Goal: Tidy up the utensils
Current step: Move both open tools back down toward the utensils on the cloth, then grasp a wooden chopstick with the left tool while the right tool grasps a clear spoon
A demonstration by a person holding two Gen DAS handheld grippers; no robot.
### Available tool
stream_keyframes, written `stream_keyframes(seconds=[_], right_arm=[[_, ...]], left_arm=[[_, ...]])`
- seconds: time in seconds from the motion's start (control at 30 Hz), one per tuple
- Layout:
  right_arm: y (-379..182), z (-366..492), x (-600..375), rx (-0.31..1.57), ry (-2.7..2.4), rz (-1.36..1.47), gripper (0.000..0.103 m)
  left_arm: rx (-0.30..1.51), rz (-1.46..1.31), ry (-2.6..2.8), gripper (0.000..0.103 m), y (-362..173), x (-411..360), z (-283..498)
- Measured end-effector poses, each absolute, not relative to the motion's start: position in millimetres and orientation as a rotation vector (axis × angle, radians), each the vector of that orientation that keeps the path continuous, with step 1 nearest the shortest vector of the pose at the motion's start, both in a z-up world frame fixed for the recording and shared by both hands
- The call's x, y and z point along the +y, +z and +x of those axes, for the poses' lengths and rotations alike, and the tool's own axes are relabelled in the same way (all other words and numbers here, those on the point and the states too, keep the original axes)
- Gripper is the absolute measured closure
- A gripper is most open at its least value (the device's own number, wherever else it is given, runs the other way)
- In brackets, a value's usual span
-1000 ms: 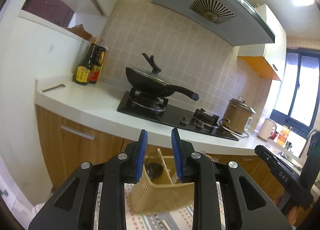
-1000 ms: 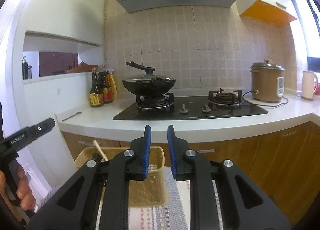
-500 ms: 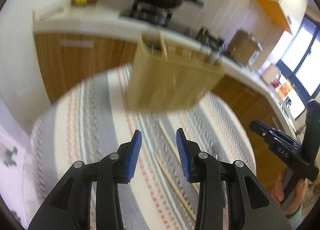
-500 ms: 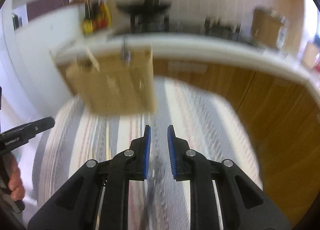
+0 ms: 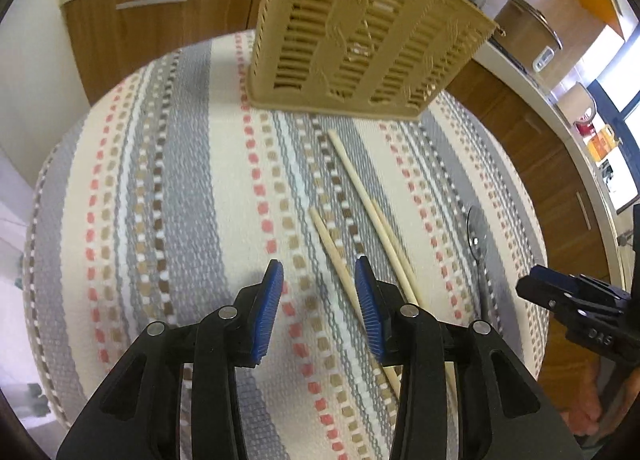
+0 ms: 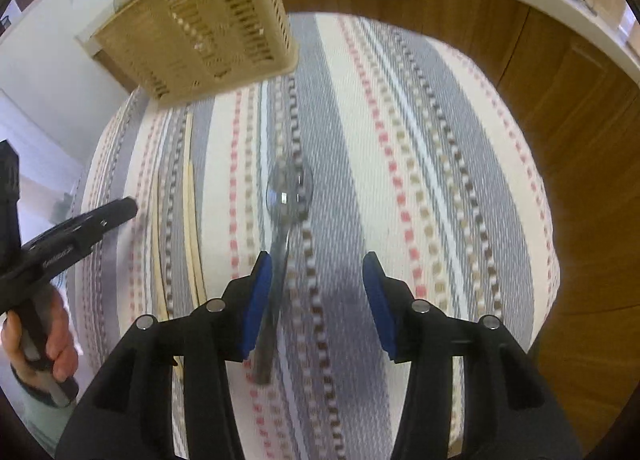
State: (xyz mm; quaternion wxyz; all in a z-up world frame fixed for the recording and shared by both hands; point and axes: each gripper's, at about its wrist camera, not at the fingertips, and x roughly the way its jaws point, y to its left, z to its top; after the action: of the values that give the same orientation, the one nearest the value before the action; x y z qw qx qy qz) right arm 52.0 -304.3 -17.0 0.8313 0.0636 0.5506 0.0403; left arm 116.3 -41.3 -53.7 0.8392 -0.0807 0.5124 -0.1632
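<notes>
- The left claw [image 5: 318, 284] is opening over the striped tabletop [image 5: 180, 188]; a chopstick [image 5: 334, 250] runs between its pads, untouched.
- The right claw [image 6: 318, 280] is opening wide; the spoon [image 6: 286, 196] lies flat, its handle just beside the left pad.
- The basket [image 5: 360, 40] stands at the tabletop's far edge, beyond the chopsticks.

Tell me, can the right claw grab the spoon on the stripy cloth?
Probably yes. The right claw hangs right over the spoon, its jaws opening, the handle lying by the left pad. Nothing sits on the striped cloth between them; the chopsticks lie off to the side.
</notes>
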Motion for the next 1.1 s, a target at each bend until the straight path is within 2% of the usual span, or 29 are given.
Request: stream_keyframes(seconds=[0.07,0.13,0.17,0.33,0.43,0.67,0.77,0.83,0.9,1.0,1.1], right_arm=[[-15.2,49.4,-304.9,1.169,0.087,0.122,0.057],[-14.0,47.1,-305.7,1.165,0.091,0.128,0.048],[-14.0,47.2,-306.4,1.17,0.1,0.143,0.047],[-12.9,54.7,-308.3,1.207,0.127,0.188,0.047],[-14.9,64.1,-305.8,1.237,0.129,0.19,0.042],[-29.1,81.2,-295.7,1.283,0.131,0.189,0.042],[-36.0,87.7,-292.1,1.301,0.134,0.187,0.049],[-38.9,92.4,-287.7,1.304,0.141,0.183,0.06],[-41.8,94.6,-282.0,1.307,0.138,0.162,0.066],[-43.6,95.8,-274.7,1.298,0.118,0.125,0.067],[-43.7,95.4,-265.9,1.292,0.084,0.059,0.074]], left_arm=[[1.096,-0.155,-0.351,0.067,-58.5,-46.3,114.3],[1.104,-0.145,-0.355,0.066,-62.3,-50.8,114.0],[1.093,-0.13,-0.352,0.066,-62.3,-52.7,112.7],[1.123,-0.157,-0.379,0.066,-62.6,-52.9,116.6],[1.161,-0.213,-0.393,0.066,-63.3,-45.9,121.7],[1.21,-0.21,-0.393,0.066,-59.2,-41.4,122.9],[1.217,-0.188,-0.378,0.065,-59.3,-50.0,121.8],[1.228,-0.188,-0.365,0.06,-59.4,-54.7,123.9],[1.232,-0.136,-0.345,0.06,-59.1,-66.9,124.9],[1.21,-0.05,-0.301,0.058,-59.0,-84.4,121.6],[1.161,0.036,-0.25,0.059,-60.5,-100.9,114.1]])
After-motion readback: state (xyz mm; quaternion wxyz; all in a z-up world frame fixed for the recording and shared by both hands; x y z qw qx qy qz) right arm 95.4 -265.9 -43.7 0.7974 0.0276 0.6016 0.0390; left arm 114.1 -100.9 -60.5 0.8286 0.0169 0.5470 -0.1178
